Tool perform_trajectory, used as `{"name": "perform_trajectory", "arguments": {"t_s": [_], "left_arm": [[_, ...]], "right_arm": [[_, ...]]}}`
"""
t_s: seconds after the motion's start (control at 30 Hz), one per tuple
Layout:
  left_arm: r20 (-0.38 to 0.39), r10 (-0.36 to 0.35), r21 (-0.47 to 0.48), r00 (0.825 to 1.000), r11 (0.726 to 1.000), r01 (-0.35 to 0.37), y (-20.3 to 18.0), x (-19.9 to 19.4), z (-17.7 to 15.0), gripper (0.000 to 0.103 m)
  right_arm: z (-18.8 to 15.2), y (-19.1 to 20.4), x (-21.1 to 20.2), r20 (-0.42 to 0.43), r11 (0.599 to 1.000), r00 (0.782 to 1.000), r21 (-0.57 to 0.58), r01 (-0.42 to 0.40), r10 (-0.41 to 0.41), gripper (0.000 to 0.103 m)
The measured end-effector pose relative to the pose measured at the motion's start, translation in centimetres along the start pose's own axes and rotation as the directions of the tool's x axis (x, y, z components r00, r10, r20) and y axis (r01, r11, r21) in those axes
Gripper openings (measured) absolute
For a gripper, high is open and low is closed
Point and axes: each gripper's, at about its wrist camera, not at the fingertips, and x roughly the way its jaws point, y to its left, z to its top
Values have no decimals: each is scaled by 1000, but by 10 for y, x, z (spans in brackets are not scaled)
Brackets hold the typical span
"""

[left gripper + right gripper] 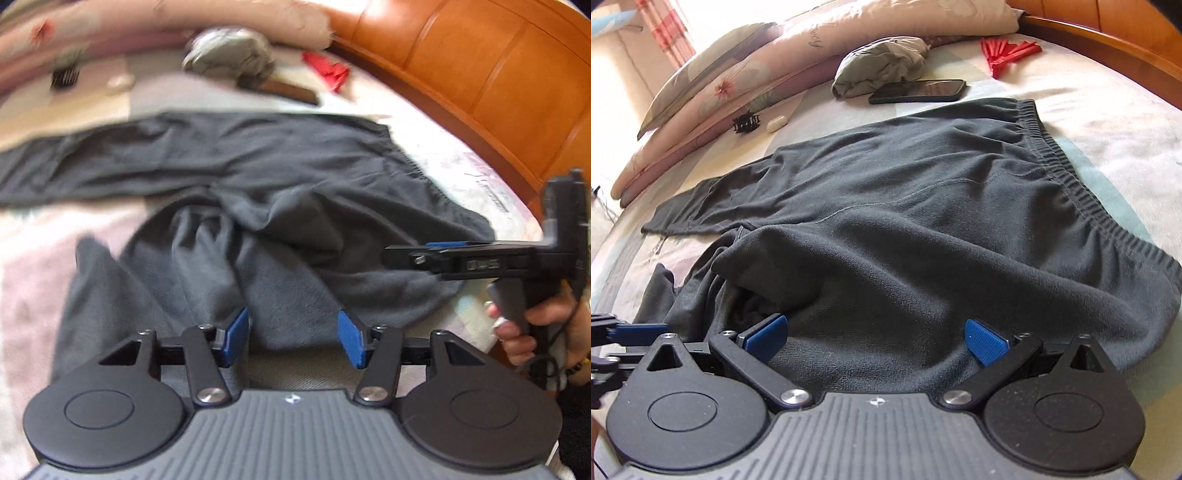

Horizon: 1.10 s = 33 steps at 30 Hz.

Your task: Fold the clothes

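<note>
Your dark grey trousers [923, 206] are a soft, matt fleece-like cloth with a fine nap, ribbed and gathered at the elastic waistband [1067, 166]. The bed cover [1108, 122] under them is pale, matt printed cloth. Your left gripper [293, 334] has matt black plastic arms, shiny metal pivot screws and blue pads [351, 339] with a fine rough texture (same build on your right gripper [875, 338]). Its body is grey ribbed plastic. The headboard [480, 66] is glossy orange-brown wood. The phone [918, 90] has a glossy black screen. The pillow [746, 74] is smooth floral cloth.
</note>
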Motion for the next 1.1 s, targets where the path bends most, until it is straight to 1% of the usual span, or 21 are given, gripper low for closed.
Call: {"name": "perform_trajectory", "arguments": {"t_s": [0.1,0.17,0.2,0.23,0.3,0.4,0.47,0.6,0.63,0.7,0.77,0.9,0.97,1.07,1.1], "left_arm": [[7,9,-44,1000,999,-8,10,4,-5,55],[14,17,-74,1000,997,-16,15,1,-2,55],[19,39,-82,999,996,-37,15,-3,1,55],[24,67,-87,997,994,-64,15,-7,4,55],[52,92,-89,994,992,-87,12,-18,12,54],[85,86,-74,993,994,-79,4,-28,19,59],[76,92,-61,993,994,-88,-2,-26,21,59],[35,83,-52,996,995,-81,-6,-10,19,60],[23,89,-61,996,994,-87,-4,-6,17,60],[-13,124,-93,992,988,-124,5,0,16,60],[-16,159,-147,987,976,-159,18,-3,16,59],[33,179,-191,983,967,-169,27,-24,21,60],[51,174,-184,983,969,-162,25,-34,22,60],[73,144,-152,987,979,-132,20,-44,20,62],[72,145,-143,987,981,-134,19,-47,18,62]], "right_arm": [[-2,-5,-2,11,1000,1000,1,-27,27,103],[-3,-6,-3,14,999,999,-1,-40,40,103],[-3,-7,-3,14,999,999,-2,-44,44,103],[-3,-7,-3,13,999,999,3,-46,45,103],[-3,-7,-4,9,999,999,15,-42,42,103],[-3,-5,-5,10,999,1000,37,-23,23,103],[-5,-1,-4,13,999,1000,39,-2,1,103],[-10,9,-2,19,999,999,-9,42,-42,103],[-11,10,-2,21,998,999,-22,51,-50,103],[-12,12,-1,24,997,998,-44,56,-55,103],[-14,11,-2,30,997,998,-58,51,-50,103],[-15,9,-1,42,997,998,-66,45,-42,103],[-13,10,-1,39,997,998,-63,51,-49,103],[-10,12,-5,41,998,998,-16,53,-52,103],[-9,12,-8,44,999,998,7,47,-47,103]]}}
